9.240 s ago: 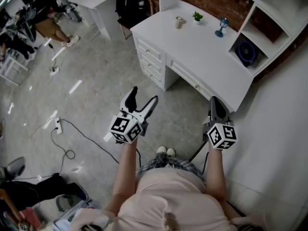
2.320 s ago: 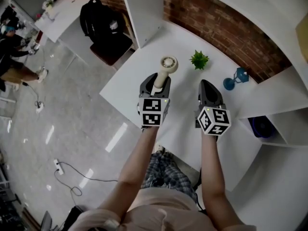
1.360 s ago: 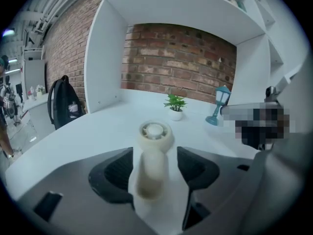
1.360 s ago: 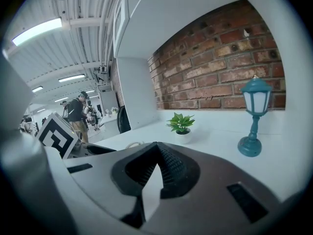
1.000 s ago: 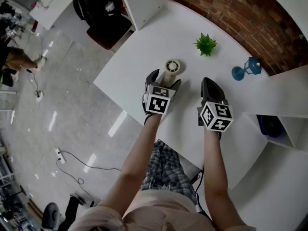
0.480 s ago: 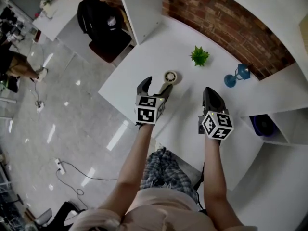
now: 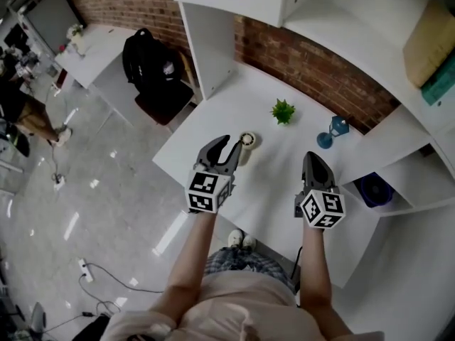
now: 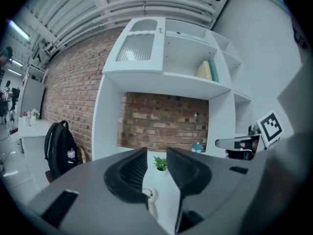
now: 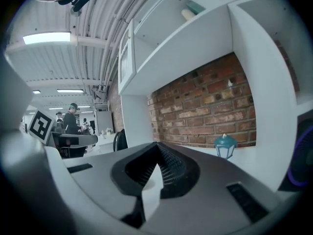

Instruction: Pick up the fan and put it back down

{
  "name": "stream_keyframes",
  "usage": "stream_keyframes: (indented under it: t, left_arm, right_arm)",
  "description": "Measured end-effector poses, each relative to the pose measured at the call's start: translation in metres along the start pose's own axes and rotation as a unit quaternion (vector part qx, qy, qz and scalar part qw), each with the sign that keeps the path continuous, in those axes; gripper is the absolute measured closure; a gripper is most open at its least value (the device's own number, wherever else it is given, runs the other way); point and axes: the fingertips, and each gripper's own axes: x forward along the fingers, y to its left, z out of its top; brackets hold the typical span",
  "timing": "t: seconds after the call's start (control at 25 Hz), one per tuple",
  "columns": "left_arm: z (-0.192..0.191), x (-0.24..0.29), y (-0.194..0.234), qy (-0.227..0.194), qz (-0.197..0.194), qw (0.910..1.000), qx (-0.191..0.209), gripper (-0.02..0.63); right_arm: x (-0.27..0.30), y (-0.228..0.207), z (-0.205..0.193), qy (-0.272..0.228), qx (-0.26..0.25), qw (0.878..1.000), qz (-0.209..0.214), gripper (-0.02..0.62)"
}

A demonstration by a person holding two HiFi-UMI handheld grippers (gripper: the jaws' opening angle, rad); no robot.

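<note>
1. White table (image 7: 213,116), set against a red brick wall (image 7: 313,62).
2. Cream fan (image 7: 246,142): found on the table near its front left part, just beyond the tips of the left claw; it is gripped by nothing. Whether it stands or lies cannot be told.
3. Left claw (image 7: 229,148): held above the table and pointed towards the wall. Its jaws have just been closing and are left with a narrow gap. Nothing is clamped between them; the fan is only seen through the gap, lower down on the table.
4. Right claw (image 7: 313,159): held over the table's right part, well apart from the fan. Its jaw tips are brought together on nothing.
5. Green plant (image 7: 283,110): placed behind the fan, near the wall.
6. Blue lantern (image 7: 331,131): placed to the plant's right.
7. Black backpack (image 7: 151,61): kept beyond the table's left end.
</note>
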Motion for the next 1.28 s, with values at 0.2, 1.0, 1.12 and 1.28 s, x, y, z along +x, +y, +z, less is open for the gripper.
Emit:
stream_keyframes:
  t: [0.2, 1.0, 1.12, 1.28]
  left_arm:
    - [0.021, -0.019, -0.007, -0.023, 0.005, 0.9995, 0.019, 0.537]
    - [0.034, -0.041, 0.000, -0.046, 0.007, 0.9989, 0.002, 0.578]
    - [0.033, -0.039, -0.001, -0.047, 0.004, 0.9989, 0.000, 0.578]
    - [0.032, -0.037, -0.002, -0.045, 0.000, 0.9990, -0.003, 0.578]
  right_arm:
    - [-0.029, 0.002, 0.026, -0.034, -0.011, 0.999, -0.008, 0.580]
    - [-0.088, -0.031, 0.043, -0.082, -0.019, 0.994, -0.073, 0.580]
    - [-0.088, -0.034, 0.041, -0.079, -0.018, 0.994, -0.073, 0.581]
    - [-0.088, -0.037, 0.039, -0.073, -0.019, 0.994, -0.073, 0.580]
